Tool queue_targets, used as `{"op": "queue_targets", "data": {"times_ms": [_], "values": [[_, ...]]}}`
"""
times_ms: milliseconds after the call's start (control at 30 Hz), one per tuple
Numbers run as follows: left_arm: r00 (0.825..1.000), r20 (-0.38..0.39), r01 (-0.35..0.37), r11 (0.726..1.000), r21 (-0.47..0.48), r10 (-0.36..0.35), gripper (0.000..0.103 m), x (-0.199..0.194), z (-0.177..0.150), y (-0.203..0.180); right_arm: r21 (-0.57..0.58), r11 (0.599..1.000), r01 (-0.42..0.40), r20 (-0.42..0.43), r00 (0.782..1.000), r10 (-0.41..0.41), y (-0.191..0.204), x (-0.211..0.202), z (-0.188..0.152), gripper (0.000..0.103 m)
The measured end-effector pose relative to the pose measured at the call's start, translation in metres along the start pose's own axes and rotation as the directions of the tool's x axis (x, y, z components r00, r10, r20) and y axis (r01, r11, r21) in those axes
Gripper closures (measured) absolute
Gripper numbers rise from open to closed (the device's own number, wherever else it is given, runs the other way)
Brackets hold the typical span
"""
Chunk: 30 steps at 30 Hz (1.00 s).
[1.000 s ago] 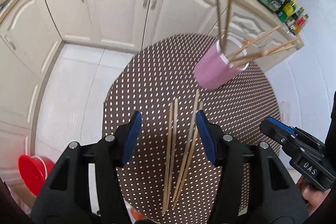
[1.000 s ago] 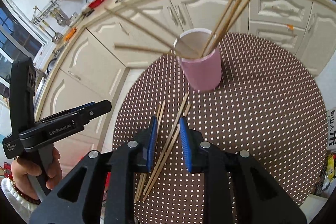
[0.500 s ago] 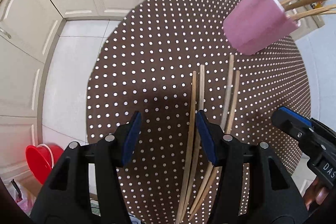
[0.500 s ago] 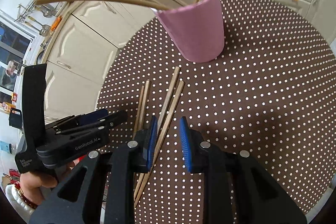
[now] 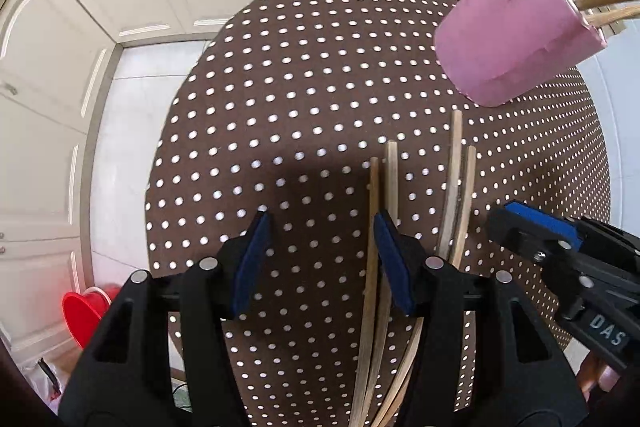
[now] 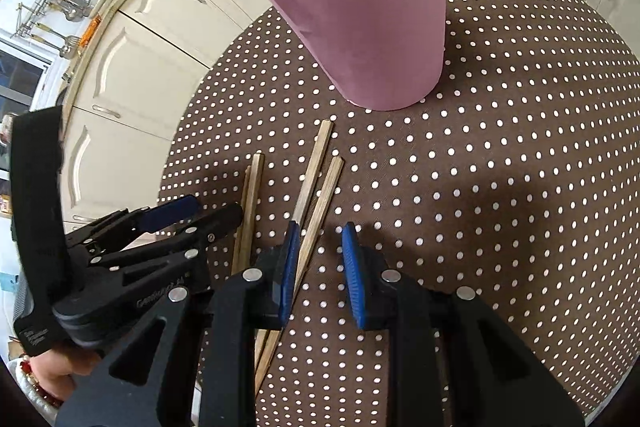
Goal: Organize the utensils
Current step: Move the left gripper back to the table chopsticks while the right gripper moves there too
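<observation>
Pink cup (image 6: 372, 27) of chopsticks stands beyond four loose chopsticks (image 5: 454, 183) on dotted table (image 5: 304, 75).

The left tongs (image 5: 320, 259) hang parted above a round brown white-dotted worktop (image 5: 280, 87). Four wooden chopsticks (image 5: 374, 227) lie flat beside the right pad. A pink cup (image 5: 516, 35) holding more sticks stands beyond.

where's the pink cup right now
The pink cup stands on the dotted table, upper middle in the right wrist view, just beyond the loose chopsticks.
</observation>
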<state>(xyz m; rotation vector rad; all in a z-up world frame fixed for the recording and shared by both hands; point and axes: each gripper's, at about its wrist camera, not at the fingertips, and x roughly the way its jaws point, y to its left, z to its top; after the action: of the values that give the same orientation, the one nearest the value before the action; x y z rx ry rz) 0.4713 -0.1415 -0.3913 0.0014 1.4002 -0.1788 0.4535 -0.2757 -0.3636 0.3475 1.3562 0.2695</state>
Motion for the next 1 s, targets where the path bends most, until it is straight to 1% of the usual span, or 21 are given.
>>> {"op": "queue_targets", "data": {"times_ms": [100, 167, 200, 300, 400, 500, 600, 667, 767, 933, 1000], "values": [[1.000, -0.002, -0.028, 0.998, 0.051, 0.028, 0.048, 0.004, 0.002, -0.011, -0.005, 1.000, 0.023, -0.014, 1.000, -0.023, -0.001, 0.006, 0.004, 0.082], [0.998, 0.006, -0.069, 0.992, 0.104, 0.069, 0.048, 0.006, 0.001, -0.020, -0.008, 0.999, 0.034, -0.022, 0.999, -0.034, -0.001, 0.010, 0.007, 0.082], [0.997, 0.010, -0.075, 0.991, 0.110, 0.074, 0.048, 0.006, 0.001, -0.023, -0.007, 0.999, 0.035, -0.023, 0.999, -0.035, -0.001, 0.011, 0.007, 0.082], [0.998, 0.012, -0.063, 0.993, 0.097, 0.062, 0.049, 0.005, 0.001, -0.024, -0.015, 0.999, 0.037, -0.022, 0.999, -0.037, 0.002, 0.016, 0.007, 0.082], [0.997, 0.017, -0.075, 0.992, 0.106, 0.074, 0.055, 0.005, 0.000, -0.023, -0.034, 0.998, 0.054, -0.032, 0.998, -0.055, 0.011, 0.024, 0.011, 0.082], [0.998, 0.018, -0.069, 0.993, 0.094, 0.067, 0.060, 0.001, -0.003, -0.019, -0.057, 0.995, 0.077, -0.031, 0.996, -0.079, 0.023, 0.031, 0.016, 0.082], [0.998, 0.021, -0.064, 0.994, 0.088, 0.062, 0.066, 0.000, -0.006, -0.008, -0.084, 0.992, 0.091, -0.027, 0.995, -0.093, 0.025, 0.032, 0.017, 0.082], [0.998, 0.023, -0.055, 0.996, 0.074, 0.053, 0.070, 0.001, -0.006, 0.001, -0.102, 0.990, 0.101, -0.026, 0.994, -0.104, 0.031, 0.035, 0.016, 0.084], [0.999, 0.024, -0.044, 0.997, 0.064, 0.043, 0.072, 0.001, -0.006, 0.006, -0.110, 0.988, 0.110, -0.033, 0.993, -0.114, 0.031, 0.036, 0.013, 0.086], [0.999, 0.026, -0.047, 0.997, 0.063, 0.045, 0.072, 0.000, -0.007, 0.010, -0.116, 0.984, 0.132, -0.044, 0.989, -0.138, 0.035, 0.038, 0.015, 0.086], [0.999, 0.025, -0.033, 0.998, 0.053, 0.032, 0.073, -0.002, -0.009, 0.014, -0.125, 0.983, 0.132, -0.050, 0.989, -0.139, 0.033, 0.037, 0.013, 0.086]]}}
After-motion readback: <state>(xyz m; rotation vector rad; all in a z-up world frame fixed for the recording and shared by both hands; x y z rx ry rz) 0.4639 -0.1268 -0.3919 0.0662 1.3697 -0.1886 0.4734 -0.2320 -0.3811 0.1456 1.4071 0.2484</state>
